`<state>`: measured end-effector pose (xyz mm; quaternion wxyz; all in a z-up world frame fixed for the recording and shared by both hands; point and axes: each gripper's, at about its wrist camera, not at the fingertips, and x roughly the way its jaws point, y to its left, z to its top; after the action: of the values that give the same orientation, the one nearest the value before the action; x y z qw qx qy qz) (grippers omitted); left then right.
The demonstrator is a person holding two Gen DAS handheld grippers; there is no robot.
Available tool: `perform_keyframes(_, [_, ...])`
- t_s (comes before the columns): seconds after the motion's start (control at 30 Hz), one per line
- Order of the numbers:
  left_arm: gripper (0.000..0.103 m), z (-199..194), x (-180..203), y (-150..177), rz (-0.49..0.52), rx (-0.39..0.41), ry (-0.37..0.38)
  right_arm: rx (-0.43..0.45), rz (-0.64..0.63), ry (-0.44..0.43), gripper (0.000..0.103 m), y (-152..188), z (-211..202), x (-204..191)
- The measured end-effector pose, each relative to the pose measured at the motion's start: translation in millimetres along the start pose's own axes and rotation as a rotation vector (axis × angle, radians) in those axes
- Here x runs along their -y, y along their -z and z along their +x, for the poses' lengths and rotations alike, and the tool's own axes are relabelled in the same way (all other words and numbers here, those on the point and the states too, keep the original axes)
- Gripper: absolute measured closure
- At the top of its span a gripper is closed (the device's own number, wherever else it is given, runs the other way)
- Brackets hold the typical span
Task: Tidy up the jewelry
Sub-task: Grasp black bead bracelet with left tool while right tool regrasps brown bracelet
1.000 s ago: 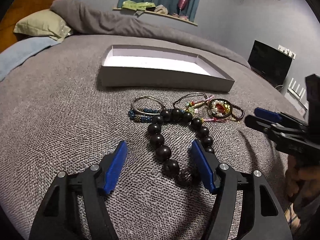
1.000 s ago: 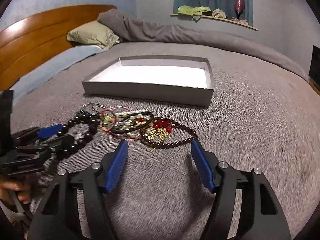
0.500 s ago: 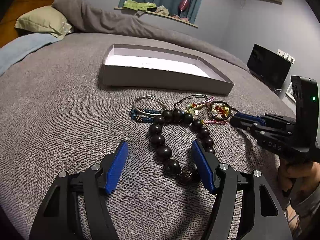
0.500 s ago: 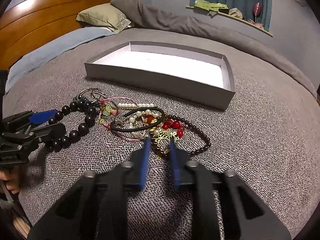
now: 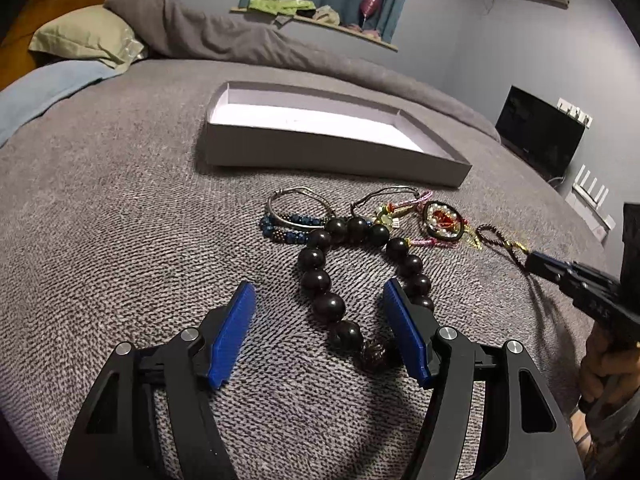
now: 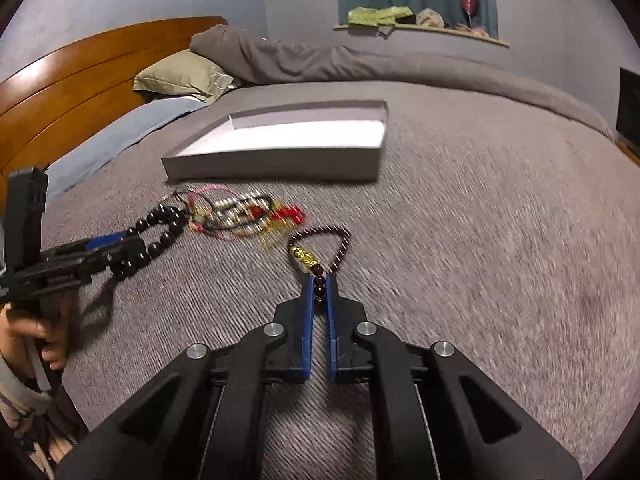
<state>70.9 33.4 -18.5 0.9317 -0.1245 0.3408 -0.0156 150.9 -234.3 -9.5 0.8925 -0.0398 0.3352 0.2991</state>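
Observation:
On the grey bedspread lies a pile of jewelry. A large black bead bracelet [image 5: 357, 226] runs between the fingers of my left gripper [image 5: 319, 286], which stands open around its near end without pressing it. My right gripper [image 6: 319, 278] is closing its last bit, its pads pressed on the small dark-red bead bracelet [image 6: 340, 240] with a gold charm. That bracelet is stretched away from the pile. In the left wrist view the right gripper [image 5: 536, 260] holds the same bracelet [image 5: 490, 236] at the right. A shallow white box [image 5: 332, 152] sits empty behind the pile.
A silver bangle with a blue bead bracelet [image 5: 296, 220] and a black ring of pearls and red beads [image 5: 444, 224] remain in the pile. A pillow [image 6: 180, 76] and a rolled grey duvet [image 6: 320, 60] lie at the far side. A hand [image 6: 36, 332] holds the left gripper.
My right gripper moved into the pile, shut on the small dark-red bead bracelet and drew it back out to the right. The left gripper stayed open in place.

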Motion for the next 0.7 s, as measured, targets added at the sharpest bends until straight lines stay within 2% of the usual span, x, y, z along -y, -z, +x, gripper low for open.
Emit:
perform_keyframes(0.1, [0.034, 2.8, -0.9, -2.5, -0.007, -0.012, 0.000, -0.028, 0.007, -0.007, 0.097, 7.0, 2.3, 1.8])
perform_keyframes(0.2, [0.034, 2.7, -1.5, -4.3, -0.013, -0.011, 0.000, -0.029, 0.013, -0.018, 0.090, 7.5, 0.8, 0.9])
perform_keyframes(0.27, [0.034, 0.0, -3.5, -4.0, -0.022, 0.006, 0.018, -0.022, 0.033, -0.045, 0.074, 6.6, -2.0, 0.5])
perform_keyframes(0.37, [0.036, -5.2, -10.2, -3.3, -0.051, 0.036, 0.055, 0.013, 0.057, -0.076, 0.063, 6.5, -10.3, 1.8])
perform_keyframes(0.57, [0.044, 2.5, -3.9, -4.9, -0.030, -0.002, 0.022, 0.036, 0.129, -0.113, 0.062, 0.1, -13.1, 10.4])
perform_keyframes(0.7, [0.048, 9.3, 4.7, -7.5, 0.011, -0.037, -0.018, 0.001, 0.169, -0.096, 0.062, -8.5, 3.6, 12.1])
